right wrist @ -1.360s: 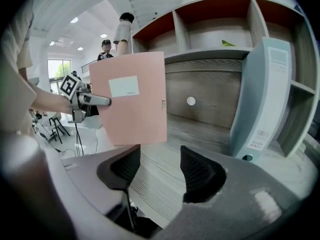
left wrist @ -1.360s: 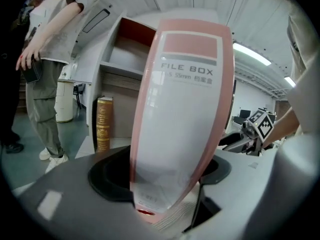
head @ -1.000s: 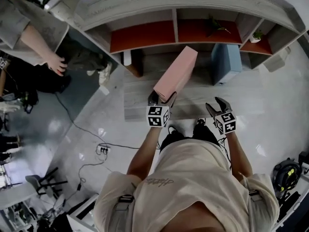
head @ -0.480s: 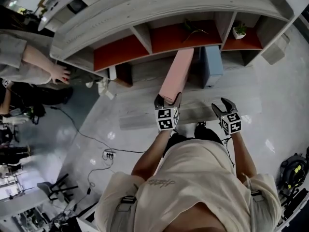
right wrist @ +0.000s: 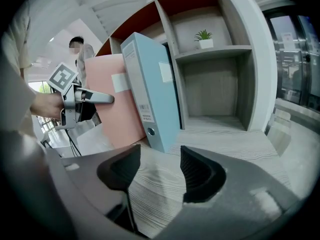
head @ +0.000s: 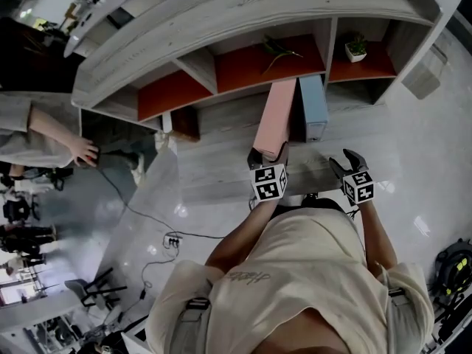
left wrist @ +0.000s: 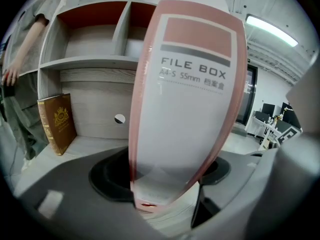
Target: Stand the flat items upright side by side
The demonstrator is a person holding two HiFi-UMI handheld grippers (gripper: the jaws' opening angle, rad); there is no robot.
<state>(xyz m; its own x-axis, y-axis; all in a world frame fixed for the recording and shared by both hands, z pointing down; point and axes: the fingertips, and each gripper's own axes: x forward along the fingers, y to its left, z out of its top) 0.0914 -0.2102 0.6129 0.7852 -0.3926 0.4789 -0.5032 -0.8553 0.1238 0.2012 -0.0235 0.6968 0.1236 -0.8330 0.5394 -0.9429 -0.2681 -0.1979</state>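
Note:
A pink file box (head: 276, 120) stands upright and slightly tilted on the grey wooden ledge (head: 221, 175) of the shelf unit. My left gripper (head: 267, 155) is shut on its near bottom edge; in the left gripper view the box (left wrist: 185, 94) fills the space between the jaws (left wrist: 167, 184). A light blue binder (head: 313, 108) stands upright right beside it; whether they touch I cannot tell. The right gripper view shows the binder (right wrist: 150, 94), the pink box (right wrist: 112, 109) behind it and my left gripper (right wrist: 82, 101). My right gripper (head: 346, 158) hovers open and empty (right wrist: 160, 166) over the ledge.
A brown book (left wrist: 56, 123) leans in the lower shelf bay to the left. Small potted plants (head: 356, 48) sit in the red-backed upper bays. A person (head: 44, 135) stands at far left. A power strip with cables (head: 169, 238) lies on the floor.
My left gripper has carried the pink file box to the right, closing the gap to the blue binder, and the box now stands straighter. My right gripper has also shifted right, still open.

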